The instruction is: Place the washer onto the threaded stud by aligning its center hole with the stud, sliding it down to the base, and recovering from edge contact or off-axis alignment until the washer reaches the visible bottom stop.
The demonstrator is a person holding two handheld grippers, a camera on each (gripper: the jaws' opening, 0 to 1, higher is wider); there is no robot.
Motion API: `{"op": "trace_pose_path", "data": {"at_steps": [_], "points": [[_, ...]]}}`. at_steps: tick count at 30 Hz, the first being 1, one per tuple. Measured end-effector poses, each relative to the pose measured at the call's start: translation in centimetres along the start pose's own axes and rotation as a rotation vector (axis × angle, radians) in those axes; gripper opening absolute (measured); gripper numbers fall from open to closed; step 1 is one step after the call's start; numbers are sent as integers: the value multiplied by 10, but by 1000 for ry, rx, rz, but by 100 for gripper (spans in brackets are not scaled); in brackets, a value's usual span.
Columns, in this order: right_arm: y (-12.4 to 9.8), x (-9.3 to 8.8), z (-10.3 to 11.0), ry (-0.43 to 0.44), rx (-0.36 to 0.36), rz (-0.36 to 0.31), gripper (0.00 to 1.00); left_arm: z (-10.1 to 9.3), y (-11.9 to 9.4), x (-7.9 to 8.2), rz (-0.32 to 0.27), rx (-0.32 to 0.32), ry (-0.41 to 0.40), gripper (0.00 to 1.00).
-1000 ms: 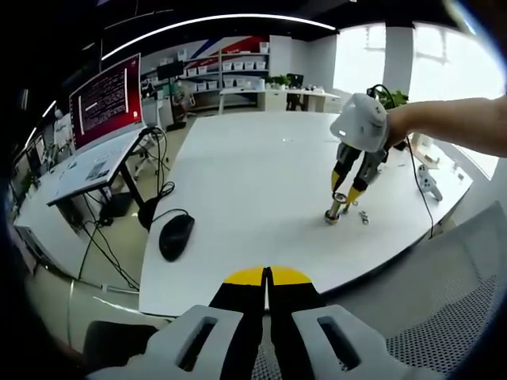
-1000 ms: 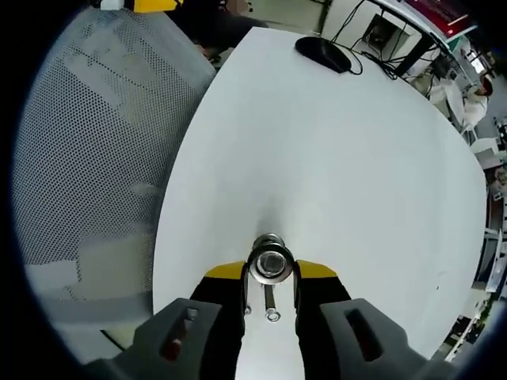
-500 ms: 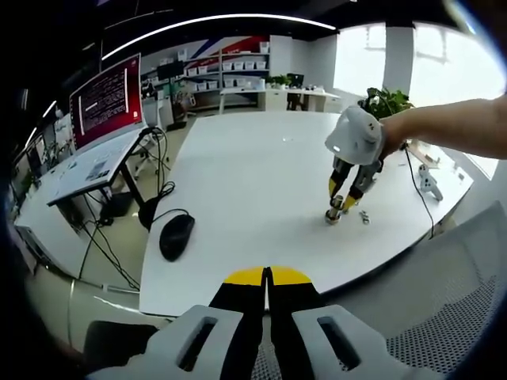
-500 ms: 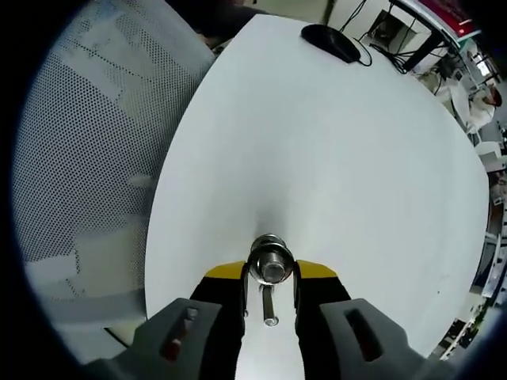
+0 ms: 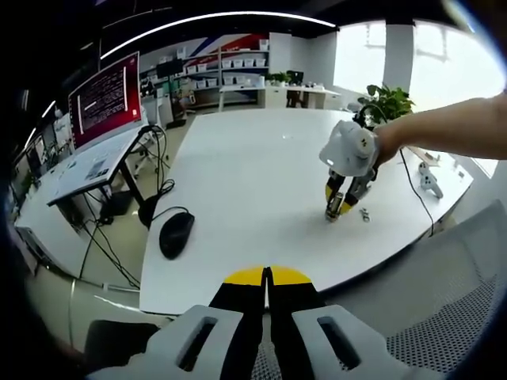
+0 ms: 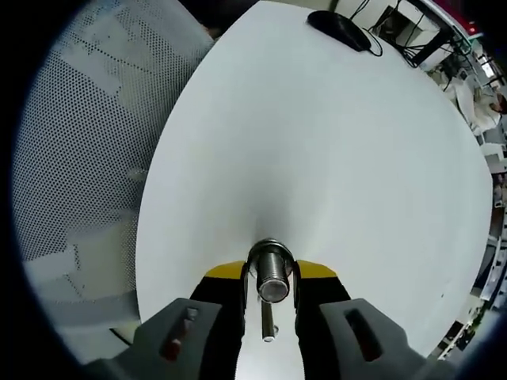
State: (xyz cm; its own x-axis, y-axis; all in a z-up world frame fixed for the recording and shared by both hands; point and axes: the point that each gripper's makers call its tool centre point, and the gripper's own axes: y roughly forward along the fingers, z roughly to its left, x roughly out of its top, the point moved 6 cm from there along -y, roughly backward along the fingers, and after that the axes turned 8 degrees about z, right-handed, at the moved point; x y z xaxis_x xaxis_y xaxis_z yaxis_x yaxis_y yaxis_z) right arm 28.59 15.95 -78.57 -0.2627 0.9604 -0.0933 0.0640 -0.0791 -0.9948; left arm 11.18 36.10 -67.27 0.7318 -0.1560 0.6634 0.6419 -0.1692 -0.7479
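The right gripper [image 6: 270,279] stands low over a white table [image 6: 333,158], its jaws spread either side of the upright threaded stud [image 6: 272,273]; whether a washer sits on it cannot be told. A washer would likely be thin, stiff, light and slippery, best pinched by its rim. The left gripper [image 5: 266,277], jaws pressed together, waits off the table's near edge; beyond its tips lie a black mouse [image 5: 176,235] and a red monitor [image 5: 106,99].

A silver threaded stud [image 6: 271,273] stands on the white desk [image 6: 333,150], a black mouse [image 5: 176,235] near one edge, beside yellow-tipped black jaws.
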Motion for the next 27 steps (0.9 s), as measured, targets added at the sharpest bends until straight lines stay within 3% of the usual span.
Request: {"op": "trace_pose_path", "data": {"at_steps": [11, 17, 27], "points": [[7, 1, 1, -23, 3, 9, 27, 0, 0, -1, 5, -1, 2, 0], [2, -1, -5, 67, -23, -57, 39, 0, 0, 0, 3, -1, 1, 0], [-31, -15, -6, 225, -68, -234, 42, 0, 0, 0, -4, -5, 2, 0]]}}
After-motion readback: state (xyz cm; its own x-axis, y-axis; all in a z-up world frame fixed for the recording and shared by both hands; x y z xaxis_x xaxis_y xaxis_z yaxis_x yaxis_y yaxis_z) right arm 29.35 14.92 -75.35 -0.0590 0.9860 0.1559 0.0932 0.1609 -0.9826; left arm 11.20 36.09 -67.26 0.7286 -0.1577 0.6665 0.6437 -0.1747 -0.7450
